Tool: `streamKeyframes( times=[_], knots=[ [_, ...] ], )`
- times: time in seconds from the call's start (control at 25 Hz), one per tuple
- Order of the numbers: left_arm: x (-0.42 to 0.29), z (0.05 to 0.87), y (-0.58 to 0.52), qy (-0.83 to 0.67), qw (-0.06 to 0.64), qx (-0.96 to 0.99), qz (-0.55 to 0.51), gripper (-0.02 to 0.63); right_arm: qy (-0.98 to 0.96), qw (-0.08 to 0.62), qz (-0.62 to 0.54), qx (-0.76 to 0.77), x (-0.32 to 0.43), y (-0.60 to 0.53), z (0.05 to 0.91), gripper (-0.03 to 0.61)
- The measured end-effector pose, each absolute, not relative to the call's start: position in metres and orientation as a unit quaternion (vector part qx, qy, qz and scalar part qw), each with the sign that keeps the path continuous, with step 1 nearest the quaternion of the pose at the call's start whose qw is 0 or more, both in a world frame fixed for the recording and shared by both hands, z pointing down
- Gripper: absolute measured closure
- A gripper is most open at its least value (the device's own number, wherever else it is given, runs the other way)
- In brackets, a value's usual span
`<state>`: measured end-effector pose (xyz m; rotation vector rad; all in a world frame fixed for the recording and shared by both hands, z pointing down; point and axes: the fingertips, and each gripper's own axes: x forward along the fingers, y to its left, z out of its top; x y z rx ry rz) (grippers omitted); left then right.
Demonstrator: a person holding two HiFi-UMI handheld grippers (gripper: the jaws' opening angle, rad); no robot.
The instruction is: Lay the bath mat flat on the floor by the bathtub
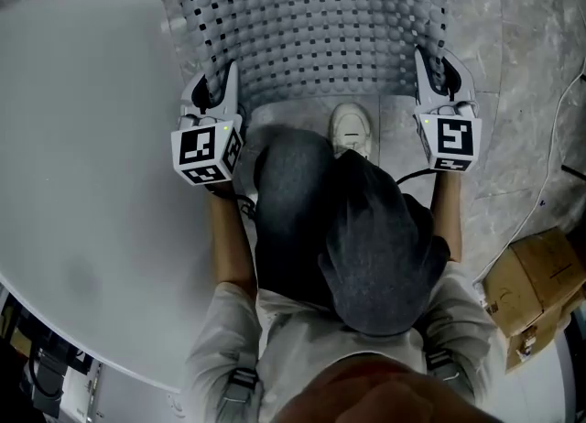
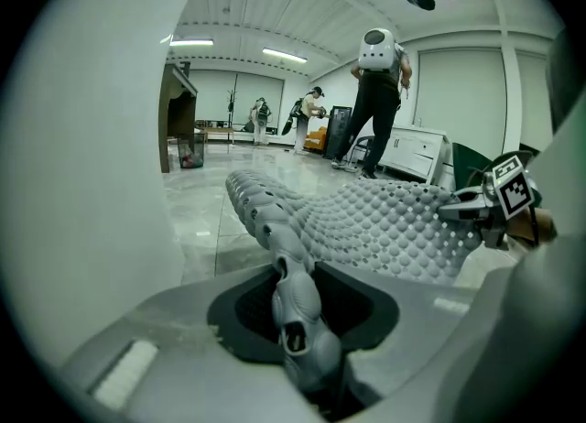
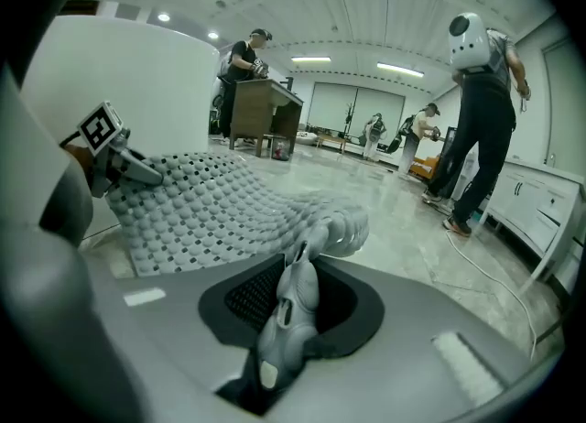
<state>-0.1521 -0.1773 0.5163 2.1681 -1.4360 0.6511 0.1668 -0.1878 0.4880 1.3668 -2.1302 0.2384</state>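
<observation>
A grey bath mat (image 1: 311, 23) with round bumps and square holes stretches away from me over the marble floor, beside the white bathtub (image 1: 82, 137). My left gripper (image 1: 218, 90) is shut on the mat's near left corner, and my right gripper (image 1: 438, 78) is shut on its near right corner. In the left gripper view the pinched mat edge (image 2: 295, 307) stands folded between the jaws, with the rest of the mat (image 2: 385, 224) sagging towards the floor. The right gripper view shows the same fold of mat (image 3: 291, 307) squeezed in the jaws.
My white shoe (image 1: 351, 128) stands just behind the mat's near edge. A cardboard box (image 1: 536, 279) and a white cable (image 1: 554, 151) lie at the right. Other people (image 3: 481, 92) and a wooden desk (image 3: 264, 114) stand further off in the room.
</observation>
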Motion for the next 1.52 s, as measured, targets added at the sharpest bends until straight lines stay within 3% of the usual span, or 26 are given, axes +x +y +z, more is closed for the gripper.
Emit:
streamKeyframes(
  times=[1.52],
  knots=[
    [-0.163,0.603,-0.189,-0.528,0.274,0.76,0.262,0.504,-0.777,0.347,0.146,0.505,0.171,-0.206,0.586,0.491]
  ],
)
